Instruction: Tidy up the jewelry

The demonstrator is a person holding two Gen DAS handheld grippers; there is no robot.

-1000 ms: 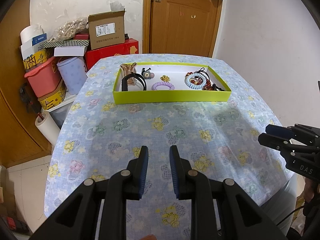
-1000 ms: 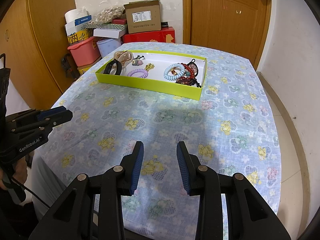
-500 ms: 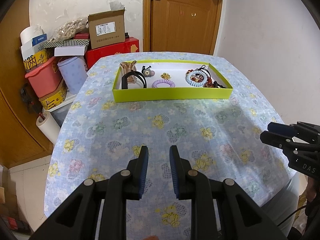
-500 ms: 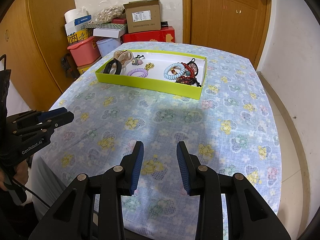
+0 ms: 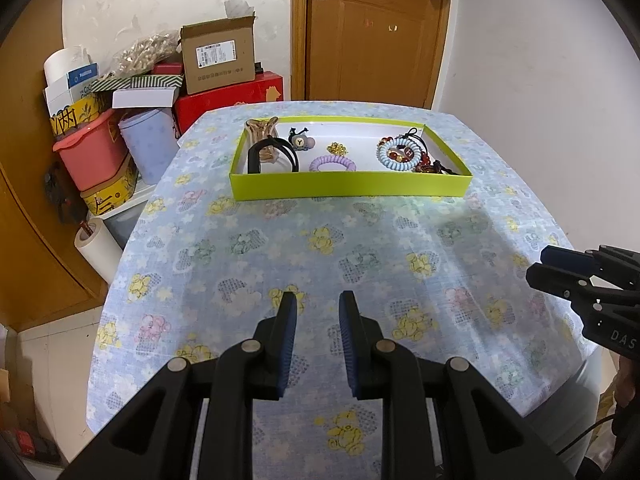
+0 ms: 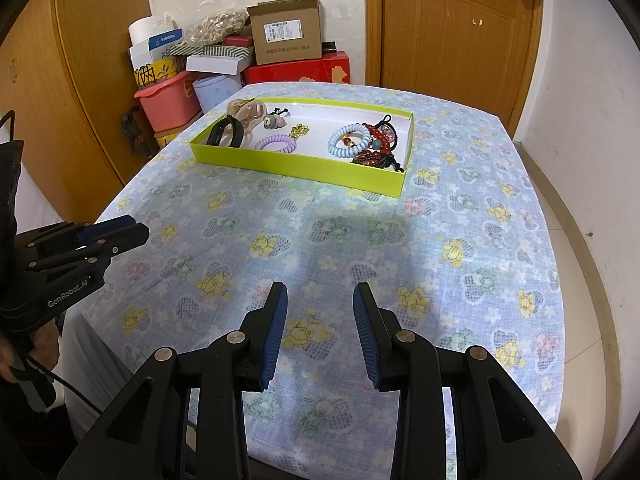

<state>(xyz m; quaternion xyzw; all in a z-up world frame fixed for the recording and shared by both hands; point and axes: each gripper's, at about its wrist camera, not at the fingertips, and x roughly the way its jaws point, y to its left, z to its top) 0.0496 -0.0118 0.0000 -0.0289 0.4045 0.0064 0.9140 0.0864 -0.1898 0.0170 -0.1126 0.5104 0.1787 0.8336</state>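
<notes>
A lime-green tray [image 5: 348, 189] [image 6: 296, 169] sits at the far side of the table. It holds a black band [image 5: 272, 151] [image 6: 229, 131], a purple coil hair tie [image 5: 334, 163] [image 6: 276, 143], a light-blue coil bracelet [image 5: 400, 155] [image 6: 349, 140], red beads [image 6: 380, 148], a small gold piece [image 5: 337, 147] and a tan clip [image 5: 261, 130]. My left gripper [image 5: 318, 308] [image 6: 116, 232] is open and empty, low over the near table. My right gripper [image 6: 320, 300] [image 5: 544, 264] is open and empty, also near the front edge.
The table wears a blue floral cloth [image 5: 320, 248]. Boxes, a pink tub [image 5: 90, 152] and a paper roll [image 5: 96, 248] crowd the floor at the left. A wooden door [image 5: 372, 32] stands behind the table, a white wall to the right.
Both grippers have drifted slightly back from the tray. Their jaws stay open and empty.
</notes>
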